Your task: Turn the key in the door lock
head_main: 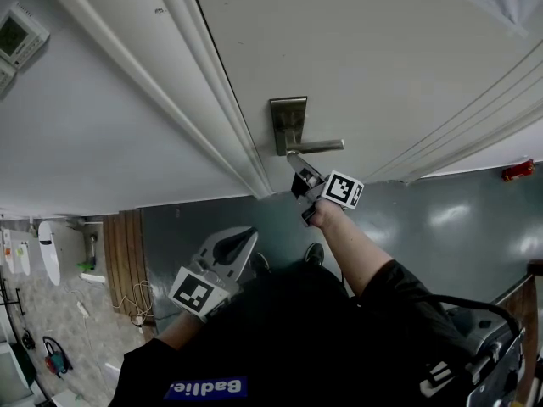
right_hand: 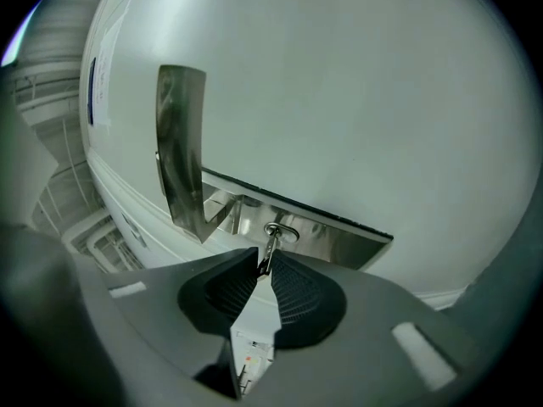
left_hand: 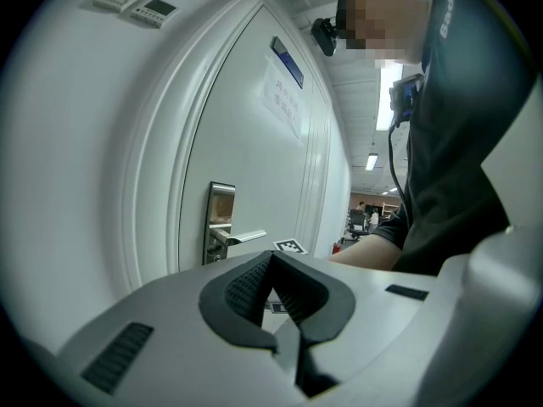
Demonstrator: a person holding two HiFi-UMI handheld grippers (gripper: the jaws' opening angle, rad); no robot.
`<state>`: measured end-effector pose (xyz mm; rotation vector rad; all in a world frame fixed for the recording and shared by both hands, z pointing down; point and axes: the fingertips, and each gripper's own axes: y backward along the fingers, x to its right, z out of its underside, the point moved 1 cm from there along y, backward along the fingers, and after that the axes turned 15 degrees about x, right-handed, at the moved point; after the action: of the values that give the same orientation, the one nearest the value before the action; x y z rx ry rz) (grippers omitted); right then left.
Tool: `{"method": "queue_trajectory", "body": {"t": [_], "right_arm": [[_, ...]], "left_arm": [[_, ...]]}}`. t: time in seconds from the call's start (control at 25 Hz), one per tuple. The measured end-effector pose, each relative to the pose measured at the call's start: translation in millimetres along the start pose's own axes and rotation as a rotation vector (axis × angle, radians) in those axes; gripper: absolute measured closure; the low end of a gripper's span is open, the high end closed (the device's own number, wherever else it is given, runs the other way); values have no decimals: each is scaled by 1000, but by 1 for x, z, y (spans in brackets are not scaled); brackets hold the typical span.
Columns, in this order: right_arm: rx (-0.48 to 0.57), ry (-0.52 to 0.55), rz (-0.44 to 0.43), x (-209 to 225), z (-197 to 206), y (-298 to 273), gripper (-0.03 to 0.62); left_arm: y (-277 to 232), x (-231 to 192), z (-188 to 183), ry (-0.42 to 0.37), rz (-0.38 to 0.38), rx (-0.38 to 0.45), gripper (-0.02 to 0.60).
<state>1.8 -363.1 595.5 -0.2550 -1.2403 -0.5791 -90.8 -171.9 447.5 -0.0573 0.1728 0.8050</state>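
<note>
A white door [head_main: 382,49] carries a steel lock plate [head_main: 288,121] with a lever handle [head_main: 318,146]. My right gripper [head_main: 295,164] reaches just under the handle, up against the plate. In the right gripper view its dark pads pinch the bow of a small metal key [right_hand: 269,251], whose blade sits in the keyhole [right_hand: 281,231] beneath the handle [right_hand: 339,237]. My left gripper [head_main: 246,237] hangs lower, away from the door, its jaws meeting at the tips [left_hand: 273,259] with nothing between them. Past it, the left gripper view shows the lock plate [left_hand: 221,219].
The moulded door frame [head_main: 170,75] runs left of the lock. Wall control panels [head_main: 19,34] sit on the grey wall at far left. A red object [head_main: 517,171] lies on the floor by the wall at right. Wooden slats [head_main: 123,261] and cables are at lower left.
</note>
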Motion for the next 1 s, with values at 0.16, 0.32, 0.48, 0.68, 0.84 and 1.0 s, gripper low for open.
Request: {"method": "queue_trajectory", "body": {"t": [0.16,0.32,0.48,0.68,0.84,1.0], "right_arm": [[-19,136,46,-4,1,-1,542],[-44,279,93,-6,1,-2,548],[-73,410,145,-5,3,-1,548],[-149,691,227,-9,6,-4,543],[-190,850,273,-10,8,-4,536],[-233,993,303,-12,10,-5,534]], "left_arm": [[1,0,-2,-5,15,5,588],[6,-2,-4,-9,24,9,588],[11,-4,-6,-9,38,9,588],[15,-6,-7,-7,63,16,588],[16,-5,-9,-5,89,25,588],[19,-6,-12,-4,109,34,588]]}}
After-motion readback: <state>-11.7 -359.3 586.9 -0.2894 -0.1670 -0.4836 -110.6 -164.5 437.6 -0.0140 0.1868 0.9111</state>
